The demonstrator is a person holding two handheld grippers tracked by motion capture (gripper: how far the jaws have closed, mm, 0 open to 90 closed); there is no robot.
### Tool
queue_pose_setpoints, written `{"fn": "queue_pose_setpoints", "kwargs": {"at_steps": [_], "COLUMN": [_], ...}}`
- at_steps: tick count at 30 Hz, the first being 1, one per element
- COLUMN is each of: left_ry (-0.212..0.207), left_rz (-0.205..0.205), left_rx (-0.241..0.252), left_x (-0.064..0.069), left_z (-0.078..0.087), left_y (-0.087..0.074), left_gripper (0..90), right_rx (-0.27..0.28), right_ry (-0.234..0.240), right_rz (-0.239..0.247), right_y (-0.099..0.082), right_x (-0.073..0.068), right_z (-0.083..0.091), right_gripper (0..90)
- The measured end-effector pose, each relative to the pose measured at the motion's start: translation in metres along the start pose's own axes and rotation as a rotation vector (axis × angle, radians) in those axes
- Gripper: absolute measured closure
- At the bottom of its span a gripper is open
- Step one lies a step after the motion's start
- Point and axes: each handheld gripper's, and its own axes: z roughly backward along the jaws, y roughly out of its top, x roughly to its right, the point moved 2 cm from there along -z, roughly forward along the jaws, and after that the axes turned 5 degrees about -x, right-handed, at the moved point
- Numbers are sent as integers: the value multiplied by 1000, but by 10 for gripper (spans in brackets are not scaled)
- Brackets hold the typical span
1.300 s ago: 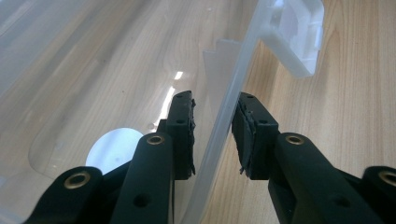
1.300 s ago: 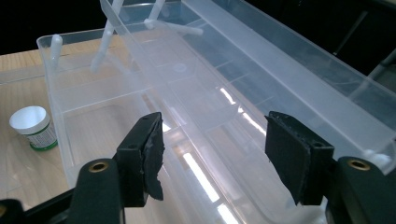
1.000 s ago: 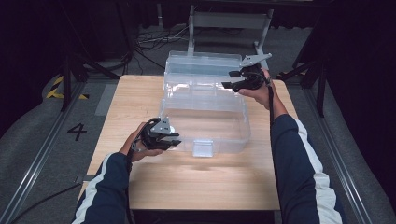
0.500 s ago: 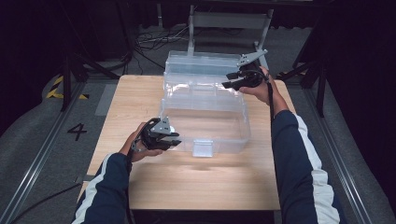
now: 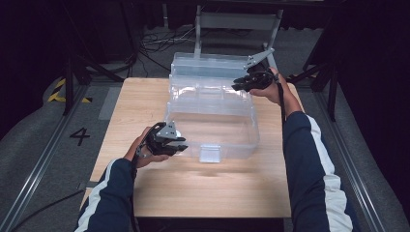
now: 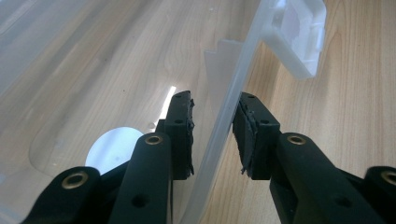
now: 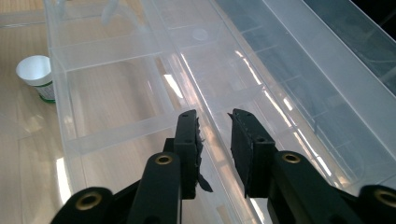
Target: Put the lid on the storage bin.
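- Clear plastic box: on the wooden surface, lid folded back at the far side. It lies between the two hand-held grippers.
- Left hand-held gripper: at the box's near left corner. In the left gripper view its jaws straddle the box's thin front wall, one pad inside the box and one outside. The gap is narrow; the outer pad looks to touch the wall, while a slit shows at the inner pad, so a firm clamp cannot be told.
- Latch: on the front wall, ahead and to the right of the left hand-held gripper.
- Right hand-held gripper: at the far right side of the box. In the right gripper view its jaws have just been closing to a narrow gap over a rim of the divided tray; the rim runs between the pads, contact unclear.
- White cup: on the surface beyond the box's far wall, well ahead and left of the right hand-held gripper.
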Motion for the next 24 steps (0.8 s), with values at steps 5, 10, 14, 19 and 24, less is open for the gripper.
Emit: {"fn": "queue_pose_setpoints", "kwargs": {"at_steps": [5,10,14,19,24], "left_ry": [6,12,-2,-1,0], "left_rz": [5,-9,-13,-12,-15], "left_rx": [0,11,21,19,28], "left_x": [1,2,3,4,6], "left_z": [0,-1,-1,-2,-5], "left_y": [0,1,2,4,7], "left_gripper": [680,689,720,725,730], "right_rx": [-17,-31,-38,-47,-58], "right_ry": [-4,12,8,19,25], "right_rz": [15,29,45,71,78], "right_y": [2,3,-1,1,0], "right_x": [-1,0,1,0,1], "right_z": [0,2,6,7,10], "right_gripper": [748,774,790,811,817]}}
